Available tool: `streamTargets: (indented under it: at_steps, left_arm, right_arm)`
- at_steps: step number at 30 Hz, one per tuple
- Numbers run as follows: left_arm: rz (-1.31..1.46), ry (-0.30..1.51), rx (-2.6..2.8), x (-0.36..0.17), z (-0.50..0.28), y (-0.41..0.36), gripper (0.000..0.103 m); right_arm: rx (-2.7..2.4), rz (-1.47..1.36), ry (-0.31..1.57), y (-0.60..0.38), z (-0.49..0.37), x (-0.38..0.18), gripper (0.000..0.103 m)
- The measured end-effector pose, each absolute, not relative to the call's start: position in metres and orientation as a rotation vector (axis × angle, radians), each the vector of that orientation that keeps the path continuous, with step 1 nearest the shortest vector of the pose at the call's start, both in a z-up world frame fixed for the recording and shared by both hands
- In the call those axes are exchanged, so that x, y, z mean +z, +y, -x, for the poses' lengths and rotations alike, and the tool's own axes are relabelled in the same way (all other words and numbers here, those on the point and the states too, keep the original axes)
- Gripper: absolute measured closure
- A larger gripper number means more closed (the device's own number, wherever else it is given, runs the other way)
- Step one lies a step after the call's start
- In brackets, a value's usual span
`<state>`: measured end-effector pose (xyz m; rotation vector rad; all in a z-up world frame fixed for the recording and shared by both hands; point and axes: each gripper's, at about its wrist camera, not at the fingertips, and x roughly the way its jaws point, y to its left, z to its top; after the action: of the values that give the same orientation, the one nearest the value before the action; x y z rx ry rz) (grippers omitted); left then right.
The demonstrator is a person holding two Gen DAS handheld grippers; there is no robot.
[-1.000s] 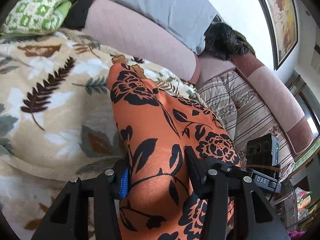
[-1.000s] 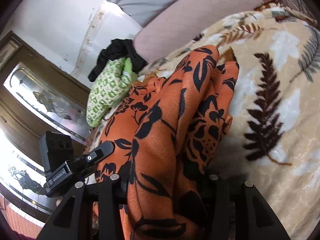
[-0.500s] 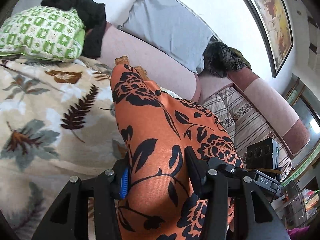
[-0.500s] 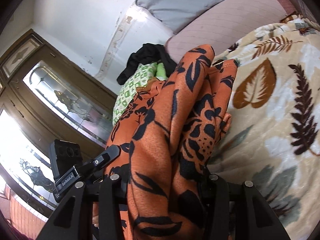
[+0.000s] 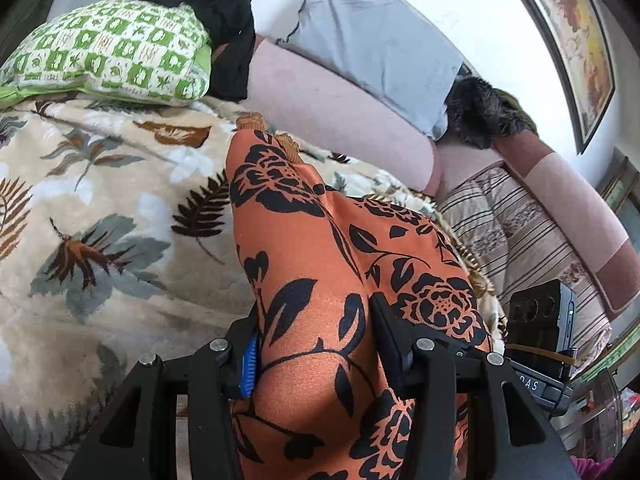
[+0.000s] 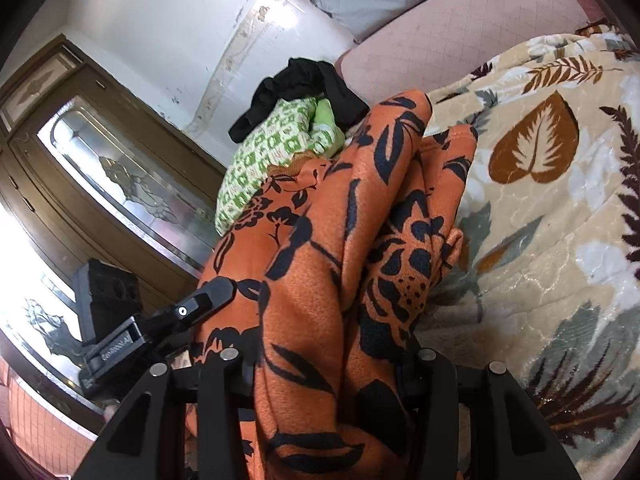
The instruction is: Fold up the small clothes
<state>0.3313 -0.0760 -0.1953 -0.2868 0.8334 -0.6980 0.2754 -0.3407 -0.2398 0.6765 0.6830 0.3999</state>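
An orange garment with black flowers point(image 5: 320, 248) is bunched and held up over a leaf-patterned blanket point(image 5: 100, 216). My left gripper point(image 5: 314, 320) is shut on one part of it, the cloth filling the space between both fingers. In the right wrist view the same orange garment point(image 6: 352, 240) hangs in thick folds, and my right gripper point(image 6: 328, 364) is shut on it. The left gripper point(image 6: 200, 308) shows at the cloth's left side there. The fingertips of both grippers are mostly buried in fabric.
A green checked pillow point(image 5: 112, 56) with a black garment point(image 5: 216, 20) lies at the blanket's far end. A grey cushion point(image 5: 372, 48) leans on the pink sofa back point(image 5: 340, 116). A striped cover point(image 5: 520, 232) lies to the right. A wooden door with patterned glass point(image 6: 120, 176) stands left.
Both grippers have carried the orange garment sideways across the blanket. The green pillow and sofa back now show more fully in both views. The grips have not changed.
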Motion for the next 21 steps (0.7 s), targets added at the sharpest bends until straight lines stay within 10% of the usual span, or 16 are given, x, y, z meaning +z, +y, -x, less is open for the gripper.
streamTargets:
  at_steps: [21]
  left_arm:
    - [0.221, 0.981, -0.558, -0.249, -0.347, -0.085, 0.052]
  right_arm:
    - [0.340, -0.765, 0.818, -0.360, -0.305, -0.297, 0.055]
